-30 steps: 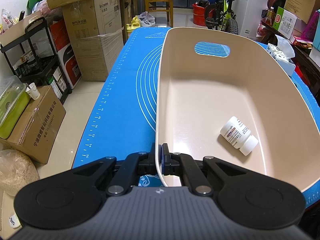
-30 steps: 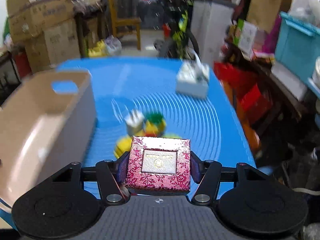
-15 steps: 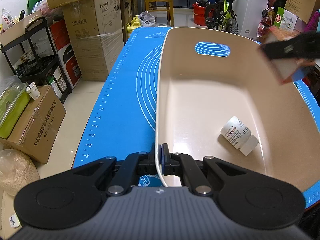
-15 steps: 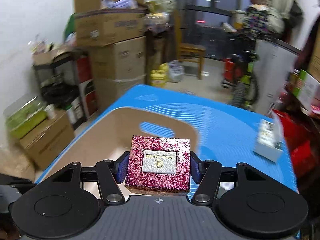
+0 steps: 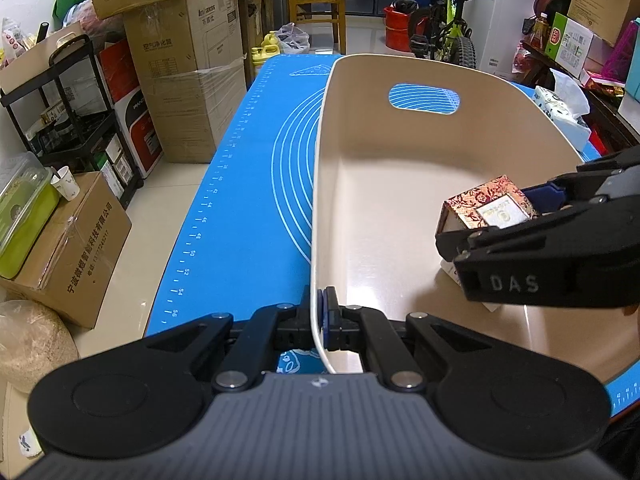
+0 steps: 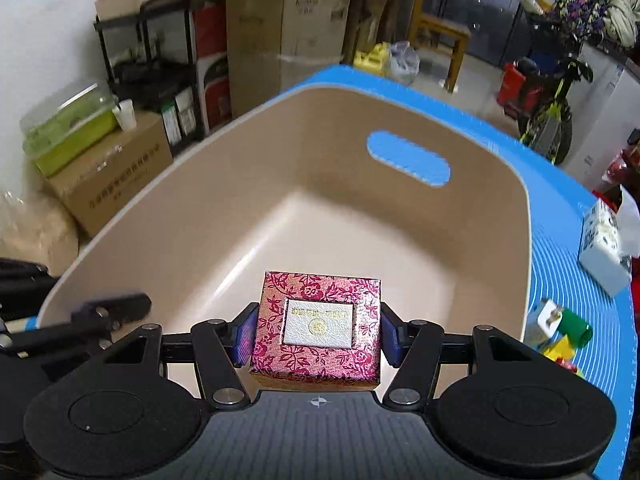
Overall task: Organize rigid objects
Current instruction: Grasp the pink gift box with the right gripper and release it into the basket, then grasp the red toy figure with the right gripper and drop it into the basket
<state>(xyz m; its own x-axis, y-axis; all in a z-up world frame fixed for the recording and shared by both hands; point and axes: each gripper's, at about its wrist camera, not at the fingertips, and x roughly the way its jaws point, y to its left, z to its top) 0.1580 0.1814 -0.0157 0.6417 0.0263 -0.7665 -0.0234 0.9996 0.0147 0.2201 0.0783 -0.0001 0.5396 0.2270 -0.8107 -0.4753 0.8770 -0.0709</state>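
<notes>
A beige plastic bin [image 5: 400, 184] stands on the blue mat [image 5: 248, 208]. My left gripper [image 5: 320, 316] is shut on the bin's near rim. My right gripper [image 6: 316, 330] is shut on a red floral gift box [image 6: 318, 326] and holds it over the inside of the bin [image 6: 304, 184]. The box [image 5: 488, 208] and right gripper also show at the right of the left wrist view. The white pill bottle is mostly hidden behind the right gripper.
A tissue box [image 6: 604, 248] and several small toys [image 6: 560, 332] lie on the mat right of the bin. Cardboard boxes [image 5: 192, 64], a black rack [image 5: 68, 112], a chair and a bicycle stand around the table.
My right gripper has carried the gift box from over the mat leftward and down over the inside of the bin. My left gripper has stayed clamped on the rim.
</notes>
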